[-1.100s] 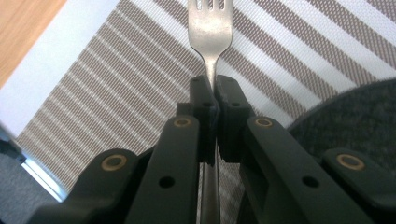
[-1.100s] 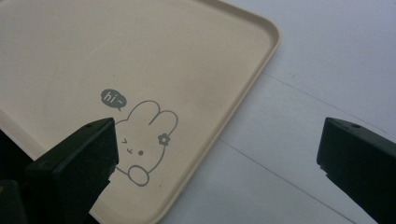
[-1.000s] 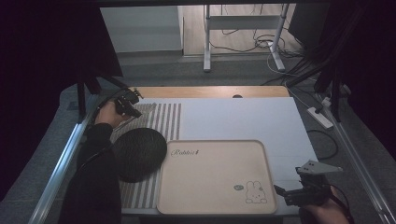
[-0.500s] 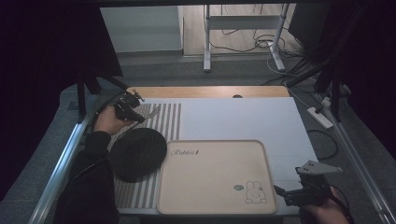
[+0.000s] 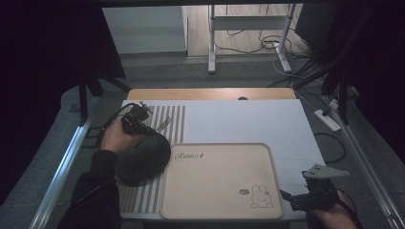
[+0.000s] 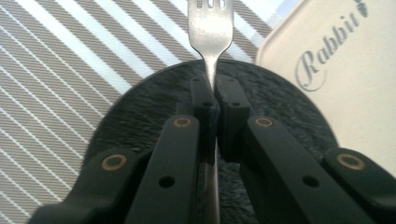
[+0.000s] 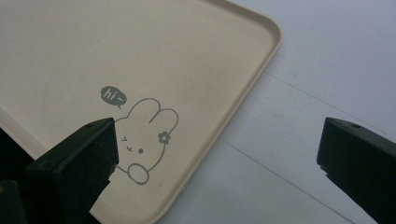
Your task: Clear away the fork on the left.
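My left gripper point(image 6: 212, 86) is shut on the handle of a silver fork point(image 6: 210, 23), whose tines point away from me. Below it lies a round black plate point(image 6: 285, 102) on a striped mat point(image 6: 60, 79). In the high view the left gripper point(image 5: 144, 121) hovers over the plate's point(image 5: 143, 162) far edge, the fork point(image 5: 163, 124) sticking out to the right. A beige tray point(image 5: 219, 181) with a rabbit drawing lies right of the plate. My right gripper point(image 5: 292, 195) stands open near the tray's front right corner, and in its own view the right gripper point(image 7: 217, 154) has nothing between its jaws.
A white sheet point(image 5: 248, 119) covers the table beyond and right of the tray point(image 7: 140, 56). The striped mat point(image 5: 174, 121) lies on the left part. Metal rails point(image 5: 67, 157) run along both sides of the table, and cables and a stand are on the floor behind.
My left hand has carried the fork nearer and slightly right, from the striped mat's far end to above the black plate's far edge. The right gripper has stayed where it was.
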Motion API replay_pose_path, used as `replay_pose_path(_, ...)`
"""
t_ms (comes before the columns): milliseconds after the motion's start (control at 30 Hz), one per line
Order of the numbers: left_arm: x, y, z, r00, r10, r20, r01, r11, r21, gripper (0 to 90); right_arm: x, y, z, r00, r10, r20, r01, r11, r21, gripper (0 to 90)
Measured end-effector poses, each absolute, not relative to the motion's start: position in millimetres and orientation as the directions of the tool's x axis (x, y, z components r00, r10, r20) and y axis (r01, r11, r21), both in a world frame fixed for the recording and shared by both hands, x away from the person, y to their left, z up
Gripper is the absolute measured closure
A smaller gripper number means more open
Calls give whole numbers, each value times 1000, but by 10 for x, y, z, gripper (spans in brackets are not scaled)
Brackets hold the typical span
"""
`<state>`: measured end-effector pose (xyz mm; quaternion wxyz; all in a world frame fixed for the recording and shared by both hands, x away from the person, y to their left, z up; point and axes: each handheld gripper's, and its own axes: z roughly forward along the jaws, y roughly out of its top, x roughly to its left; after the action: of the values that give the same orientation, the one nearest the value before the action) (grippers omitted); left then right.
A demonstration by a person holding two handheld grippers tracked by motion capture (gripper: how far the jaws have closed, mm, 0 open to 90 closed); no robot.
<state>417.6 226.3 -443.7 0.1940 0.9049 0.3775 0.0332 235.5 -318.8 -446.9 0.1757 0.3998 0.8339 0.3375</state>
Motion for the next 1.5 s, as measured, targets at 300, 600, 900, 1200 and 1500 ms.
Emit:
replay_pose_path(300,3978,2081,-4472,727,678,-112,659,-642,391,869,2355,-3187,-4470,-619,785,-24,548,453,703,0)
replay_pose_path(600,3783,1767,-4563,720,686,-102,676,-660,328,869,2348,-3183,-4468,-622,783,-27,542,455,707,0)
replay_pose_path(900,3595,1555,-4544,723,673,-156,678,-646,350,868,2339,-3188,-4463,-634,773,-26,533,461,710,0)
replay_pose_path(1200,3418,1298,-4588,726,658,-200,681,-645,348,868,2339,-3177,-4464,-642,766,-33,527,472,707,0)
replay_pose_path(1500,3308,1025,-4676,722,657,-218,688,-645,332,868,2339,-3173,-4465,-647,762,-35,525,479,704,0)
